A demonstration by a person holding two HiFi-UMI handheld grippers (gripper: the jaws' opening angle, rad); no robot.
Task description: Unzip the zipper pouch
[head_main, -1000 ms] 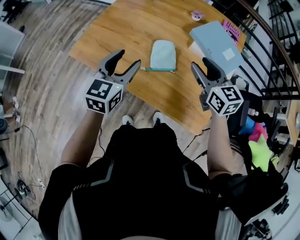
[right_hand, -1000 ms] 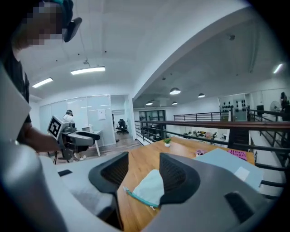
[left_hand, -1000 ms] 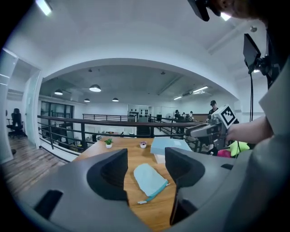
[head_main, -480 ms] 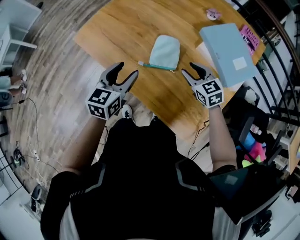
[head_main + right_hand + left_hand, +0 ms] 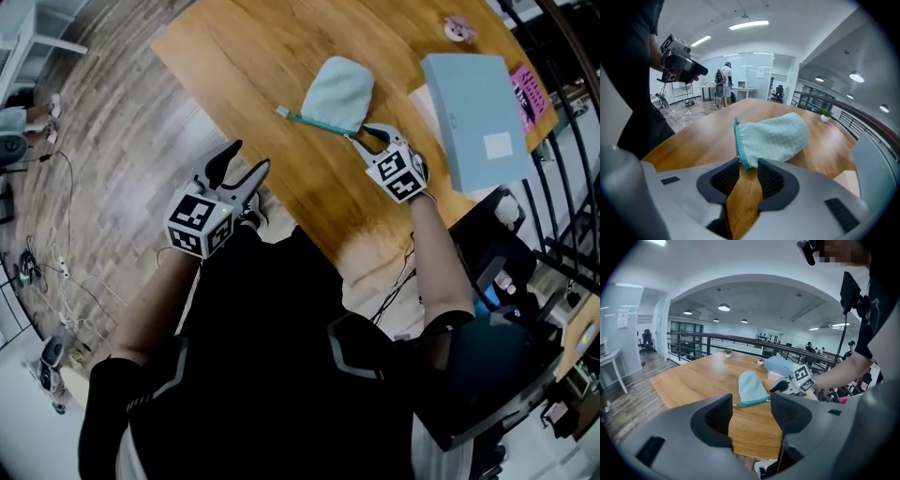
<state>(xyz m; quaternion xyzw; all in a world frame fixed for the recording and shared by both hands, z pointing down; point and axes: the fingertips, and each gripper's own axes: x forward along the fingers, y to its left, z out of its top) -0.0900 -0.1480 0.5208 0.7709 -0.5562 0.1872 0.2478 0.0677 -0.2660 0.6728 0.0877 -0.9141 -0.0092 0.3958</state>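
The zipper pouch (image 5: 339, 92) lay on the worktop (image 5: 253, 56), its teal zip end between the right gripper's (image 5: 361, 139) closing jaws, not yet pinched. The left gripper (image 5: 239, 164) hung wide and empty, well short. Unanchored, the pouch might simply slide.

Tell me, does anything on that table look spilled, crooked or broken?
Nothing stands out. The pouch lies flat and intact on the table, nothing spilled; the right gripper has its jaws closing round the pouch's teal zipper corner.

Pale mint quilted zipper pouch (image 5: 339, 92), rounded at far end, lying flat on wooden table (image 5: 262, 56); teal zipper along straight near edge, tail poking out leftward.
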